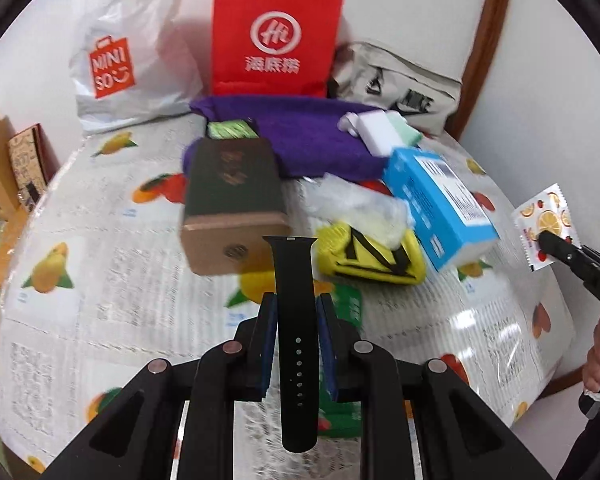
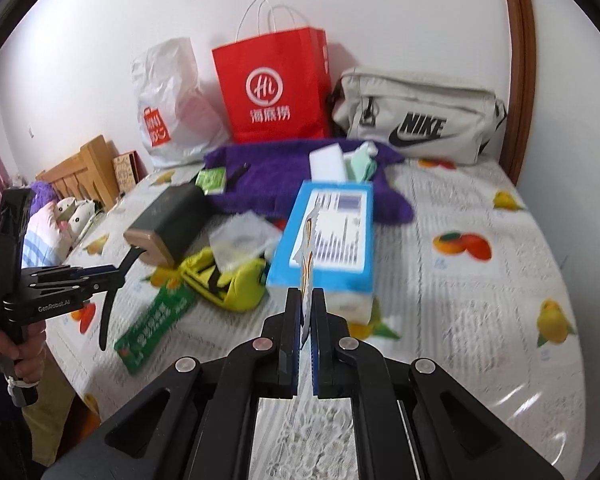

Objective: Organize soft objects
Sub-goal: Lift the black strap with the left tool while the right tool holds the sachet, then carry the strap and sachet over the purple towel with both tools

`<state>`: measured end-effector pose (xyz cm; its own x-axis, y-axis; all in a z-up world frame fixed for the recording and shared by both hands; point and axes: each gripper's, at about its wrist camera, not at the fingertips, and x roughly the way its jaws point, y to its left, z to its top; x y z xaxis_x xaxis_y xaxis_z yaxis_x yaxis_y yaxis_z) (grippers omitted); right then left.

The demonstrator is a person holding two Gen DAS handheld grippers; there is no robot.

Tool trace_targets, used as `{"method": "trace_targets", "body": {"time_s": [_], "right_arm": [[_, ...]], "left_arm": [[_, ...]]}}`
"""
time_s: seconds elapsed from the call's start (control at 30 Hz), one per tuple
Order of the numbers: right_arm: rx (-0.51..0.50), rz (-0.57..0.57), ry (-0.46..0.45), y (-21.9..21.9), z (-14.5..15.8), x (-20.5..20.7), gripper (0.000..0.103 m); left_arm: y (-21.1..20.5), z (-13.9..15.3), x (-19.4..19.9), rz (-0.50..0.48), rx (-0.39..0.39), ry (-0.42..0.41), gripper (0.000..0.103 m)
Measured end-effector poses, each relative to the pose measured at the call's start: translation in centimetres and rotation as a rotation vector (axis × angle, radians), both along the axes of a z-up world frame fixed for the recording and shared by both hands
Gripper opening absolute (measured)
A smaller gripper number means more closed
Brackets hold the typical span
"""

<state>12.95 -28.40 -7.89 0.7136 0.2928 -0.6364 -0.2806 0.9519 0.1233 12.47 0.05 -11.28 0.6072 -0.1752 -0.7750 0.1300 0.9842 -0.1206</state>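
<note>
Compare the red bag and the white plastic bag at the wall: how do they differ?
The red bag is stiff paper and stands upright with flat sides; the white plastic bag is crumpled and slumps. The red bag has thin white cord handles showing, and none show on the white plastic bag. The red bag carries a white round logo; the white one carries an orange-red logo. Both stand against the wall.

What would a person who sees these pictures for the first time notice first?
Probably the bright red paper bag with white logo, which stands against the wall at the back of the table, between a white plastic shopping bag and a beige fabric pouch. Next, the black rubber watch strap clamped in the left tool, and the thin fruit-printed sachet pinched in the right tool.
</note>
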Motion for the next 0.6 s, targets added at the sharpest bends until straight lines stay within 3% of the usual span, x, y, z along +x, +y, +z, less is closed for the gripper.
{"method": "trace_targets", "body": {"time_s": [0.6], "right_arm": [[-0.030, -0.012, -0.064, 1.3, 5.5, 7.2, 0.004]], "left_arm": [[2.4, 4.3, 5.6, 0.064, -0.014, -0.066, 0.019]]}}
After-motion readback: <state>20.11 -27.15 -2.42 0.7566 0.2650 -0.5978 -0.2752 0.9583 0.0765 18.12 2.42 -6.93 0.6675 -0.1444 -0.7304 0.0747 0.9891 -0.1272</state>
